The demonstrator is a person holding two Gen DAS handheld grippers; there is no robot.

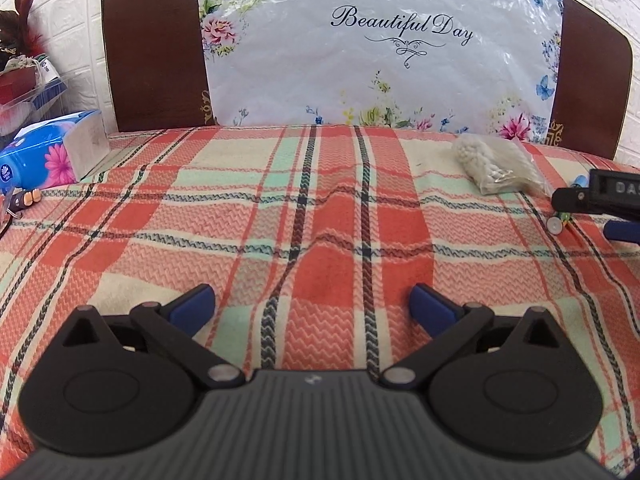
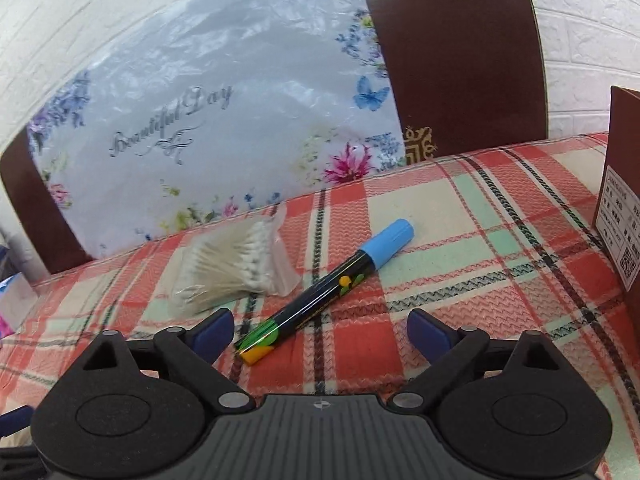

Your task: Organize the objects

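A marker pen [image 2: 326, 290] with a light blue cap and black barrel lies on the plaid cloth [image 2: 460, 240]. Its near end lies between the fingers of my right gripper [image 2: 320, 330], which is open and empty. A clear bag of cotton swabs [image 2: 236, 264] lies just left of the pen; it also shows in the left wrist view [image 1: 494, 164] at the far right. My left gripper [image 1: 312, 304] is open and empty over bare plaid cloth [image 1: 280, 208]. The right gripper shows at the right edge of the left wrist view [image 1: 600, 196], with the pen's end [image 1: 557, 224] under it.
A brown cardboard box [image 2: 624, 208] stands at the right. A blue tissue pack [image 1: 52, 150] and a small key fob [image 1: 24, 200] lie at the left, under a clear container of items [image 1: 24, 84]. A dark headboard [image 1: 152, 60] draped in floral plastic [image 1: 360, 48] backs the surface.
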